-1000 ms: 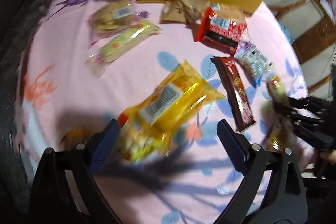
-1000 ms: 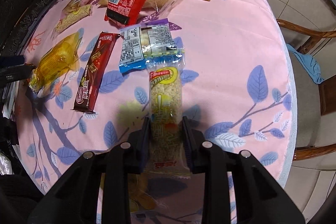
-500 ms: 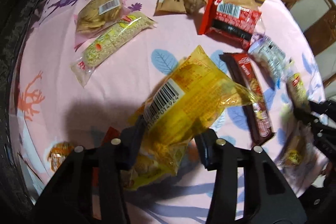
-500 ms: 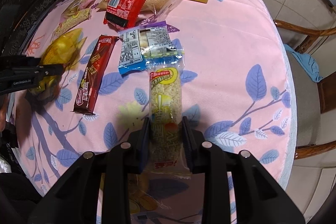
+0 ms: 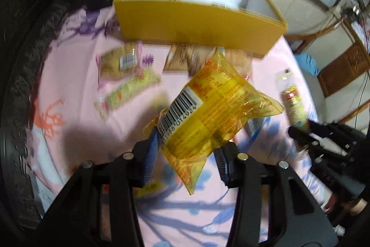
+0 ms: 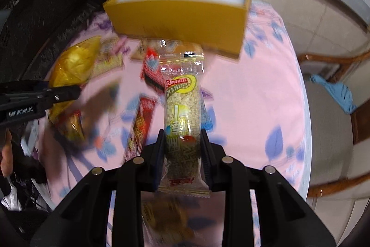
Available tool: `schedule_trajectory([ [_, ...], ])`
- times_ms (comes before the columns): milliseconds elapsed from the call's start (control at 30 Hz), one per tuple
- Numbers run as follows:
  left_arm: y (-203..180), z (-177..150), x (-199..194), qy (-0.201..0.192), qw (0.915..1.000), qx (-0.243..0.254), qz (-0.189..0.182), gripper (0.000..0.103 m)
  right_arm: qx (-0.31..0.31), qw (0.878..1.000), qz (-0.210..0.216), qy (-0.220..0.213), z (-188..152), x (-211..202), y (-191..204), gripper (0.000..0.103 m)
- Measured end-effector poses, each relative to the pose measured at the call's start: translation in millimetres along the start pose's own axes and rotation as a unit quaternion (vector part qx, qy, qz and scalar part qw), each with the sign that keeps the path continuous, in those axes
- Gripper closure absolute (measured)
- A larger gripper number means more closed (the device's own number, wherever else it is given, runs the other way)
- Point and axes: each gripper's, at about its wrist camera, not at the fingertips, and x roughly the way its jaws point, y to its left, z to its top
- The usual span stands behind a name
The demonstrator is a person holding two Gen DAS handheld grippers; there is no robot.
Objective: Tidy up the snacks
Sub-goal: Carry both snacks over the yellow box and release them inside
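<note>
While two snacks hang in mid-air, a yellow packet (image 5: 209,117) with a white barcode label fills the centre of the left wrist view, clamped low between the blue-padded fingers (image 5: 149,155) of the left gripper (image 5: 186,154), whose jaws have just been closing on it; its crinkled, translucent film sags from the grip, so it looks light and floppy. Centre frame in the right wrist view, a long clear-wrapped rice bar (image 6: 182,112), pale grains under a yellow-green label, stands along the right gripper (image 6: 182,147), pinched near its lower end between clenched fingers (image 6: 159,149). Both appear lifted clear of the pink leaf-print surface (image 6: 254,96), seemingly for carrying to the open yellow box (image 5: 196,27) at the top of each frame, its white inside showing. Other snacks lie below: a red packet (image 6: 150,68) and a dark red bar (image 6: 138,129) left of the rice bar, plus a second rice bar (image 5: 129,94) and a tan packet (image 5: 120,59) at mid-left in the left view. A wooden chair (image 6: 335,119) stands at right.
</note>
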Motion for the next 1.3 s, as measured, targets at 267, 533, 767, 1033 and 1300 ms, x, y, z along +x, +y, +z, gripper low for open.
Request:
schedule_trajectory([
  [267, -8, 87, -15, -0.053, 0.9986, -0.005, 0.007, 0.058, 0.014, 0.997, 0.016, -0.075, 94, -22, 13, 0.074],
  [533, -6, 156, -17, -0.081, 0.9966, -0.013, 0.007, 0.058, 0.017, 0.993, 0.006, -0.115, 160, -35, 2, 0.074],
  [767, 1, 192, 3, -0.079, 0.9967, -0.016, 0.01, 0.058, 0.028, 0.993, -0.003, -0.118, 191, -19, -12, 0.074],
  [1033, 8, 209, 26, -0.065, 0.9976, -0.021, 0.007, 0.058, 0.034, 0.993, -0.014, -0.108, 206, -3, -21, 0.074],
  [1300, 16, 223, 29, -0.065, 0.9967, -0.043, 0.024, 0.007, 0.069, 0.992, -0.035, -0.1, 217, -2, -38, 0.055],
])
